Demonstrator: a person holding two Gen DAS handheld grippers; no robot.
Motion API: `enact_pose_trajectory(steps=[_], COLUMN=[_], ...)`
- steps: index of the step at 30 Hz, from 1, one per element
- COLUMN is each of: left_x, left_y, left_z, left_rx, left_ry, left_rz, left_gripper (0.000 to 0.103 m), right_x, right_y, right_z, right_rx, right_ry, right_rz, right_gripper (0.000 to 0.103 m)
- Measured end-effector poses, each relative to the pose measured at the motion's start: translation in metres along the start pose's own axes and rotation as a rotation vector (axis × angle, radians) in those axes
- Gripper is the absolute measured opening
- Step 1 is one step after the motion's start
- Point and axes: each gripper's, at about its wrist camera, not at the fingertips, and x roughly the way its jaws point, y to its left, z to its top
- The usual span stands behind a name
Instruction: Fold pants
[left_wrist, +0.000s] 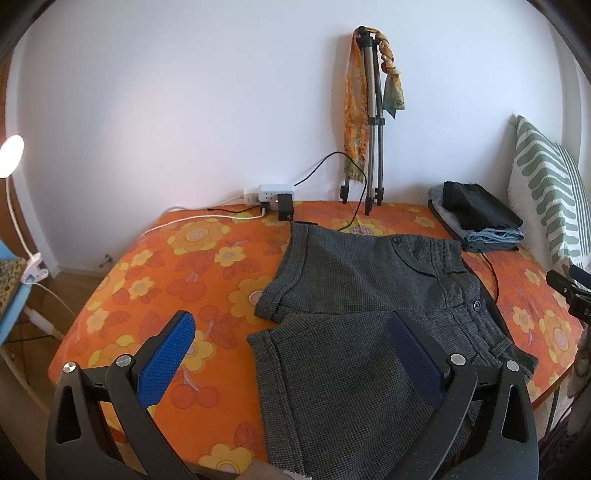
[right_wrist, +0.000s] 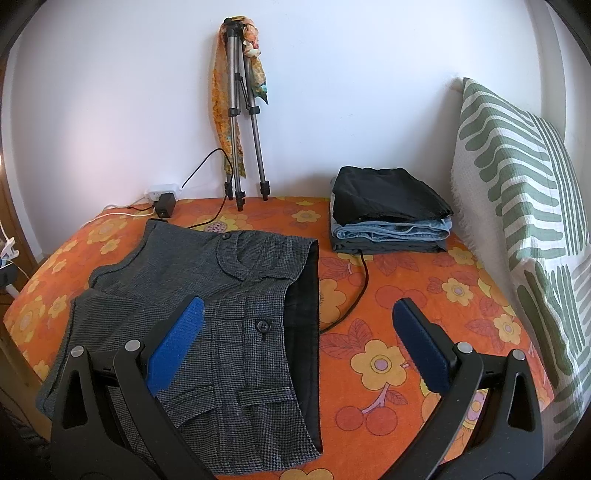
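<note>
Left gripper (left_wrist: 291, 354): my fingers are spread wide and hold nothing; one blue pad (left_wrist: 168, 360) hangs over the bedsheet, the other over the near leg of the shorts.

Right gripper (right_wrist: 295, 343): also wide apart and empty; the left pad (right_wrist: 177, 343) sits over the waistband end, the right one over bare sheet.

Shorts (left_wrist: 354, 306): grey checked pair lying flat on the orange flowered bed (left_wrist: 147, 273), spread out just ahead of and under both grippers, legs toward my left fingers, waistband (right_wrist: 301, 314) toward my right ones. Not yet folded, as I judge it.

Cable (right_wrist: 364, 280): a black cord runs from beyond the shorts, along the waistband side, and seems to slip under the cloth; I cannot tell how far it goes beneath.

Risk, cable: if my right fingers pinch the waistband low, they may catch the cord with it and drag the charger (right_wrist: 165, 206) at the far edge.

Risk, layers: the dark lining shows at the open waist, so a shallow pinch could take only the top layer, and the fold would sag or twist.

Risk, uneven lift: the two legs lie at slightly different angles, so lifting one side alone could skew the fold.

Risk, stack: the folded clothes (right_wrist: 388, 221) lie beyond my right fingers; a wide swing could knock them.
</note>
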Motion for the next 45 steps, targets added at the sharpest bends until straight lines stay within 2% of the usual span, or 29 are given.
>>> enact_pose_trajectory(steps=[45], left_x=[-0.0005], left_y=[0.0044], left_z=[0.0017], left_rx=[-0.005], left_ry=[-0.005], left_rz=[0.004], left_gripper=[0.103], right_x=[0.0], right_y=[0.0095], right_z=[-0.0011], right_rx=[-0.022], right_ry=[-0.002], right_rz=[0.016], right_gripper=[0.103])
